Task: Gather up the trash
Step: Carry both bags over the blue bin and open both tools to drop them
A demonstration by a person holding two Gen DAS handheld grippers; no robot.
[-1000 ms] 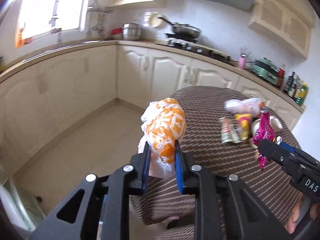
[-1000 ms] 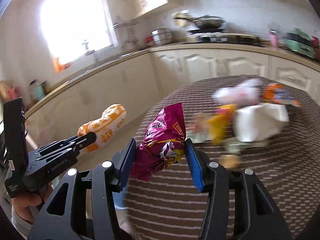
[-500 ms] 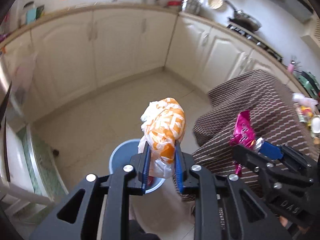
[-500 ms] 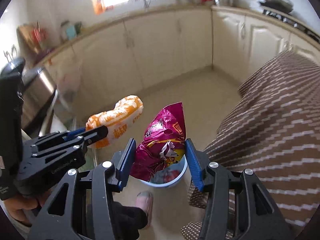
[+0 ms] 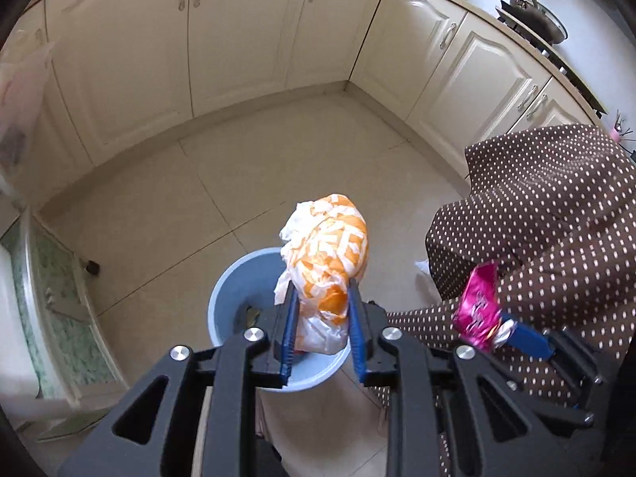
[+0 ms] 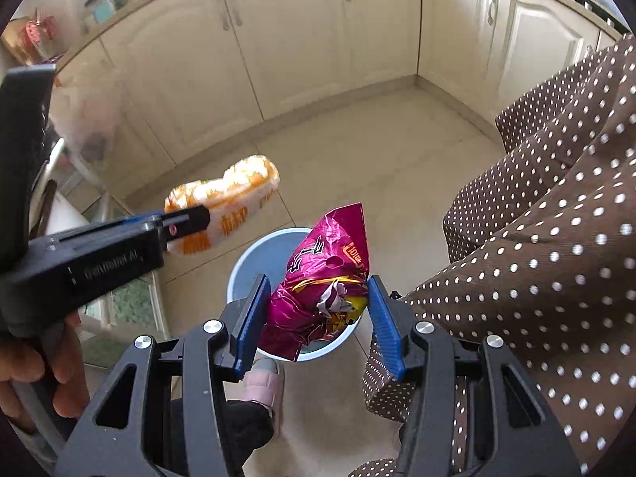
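My left gripper (image 5: 321, 298) is shut on an orange and white wrapper (image 5: 328, 254) and holds it over a light blue bin (image 5: 230, 290) on the floor. The wrapper also shows in the right wrist view (image 6: 226, 208). My right gripper (image 6: 318, 298) is shut on a magenta snack bag (image 6: 322, 278) and holds it above the same bin (image 6: 254, 254). The bag also shows in the left wrist view (image 5: 479, 310), right of the bin. Some trash lies inside the bin.
A table under a brown dotted cloth (image 5: 556, 218) stands at the right, close to the bin. Cream cabinets (image 5: 238, 31) line the far walls. A pink slipper (image 6: 262, 381) is next to the bin. Beige tiled floor (image 5: 198, 183) lies around.
Both grippers have swung from the table down toward the floor with their wrappers. The bin has come under both of them and looks closer now.
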